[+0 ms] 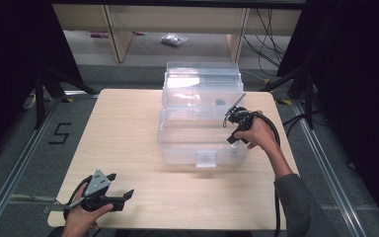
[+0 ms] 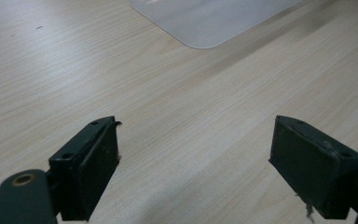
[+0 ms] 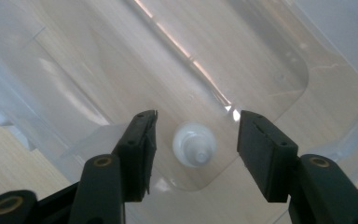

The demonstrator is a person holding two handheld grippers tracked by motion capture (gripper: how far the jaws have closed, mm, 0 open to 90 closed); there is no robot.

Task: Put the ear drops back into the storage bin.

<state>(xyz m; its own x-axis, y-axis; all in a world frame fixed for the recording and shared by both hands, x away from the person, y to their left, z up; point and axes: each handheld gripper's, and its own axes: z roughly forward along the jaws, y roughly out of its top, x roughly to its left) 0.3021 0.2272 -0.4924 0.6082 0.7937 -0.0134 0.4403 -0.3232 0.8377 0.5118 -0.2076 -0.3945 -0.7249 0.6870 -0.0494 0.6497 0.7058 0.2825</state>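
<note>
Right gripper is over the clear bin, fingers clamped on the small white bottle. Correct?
Not quite. In the right gripper view the right gripper is over the clear bin, but its fingers stand apart from the small white bottle, which sits on the bin floor between them, unclamped.

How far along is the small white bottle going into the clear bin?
Done, apparently: the small white bottle stands on the clear bin floor. In hand: the right claw is open above it, pads clear. Left claw idles open over the table. Left: withdraw, perhaps close the lid.
</note>
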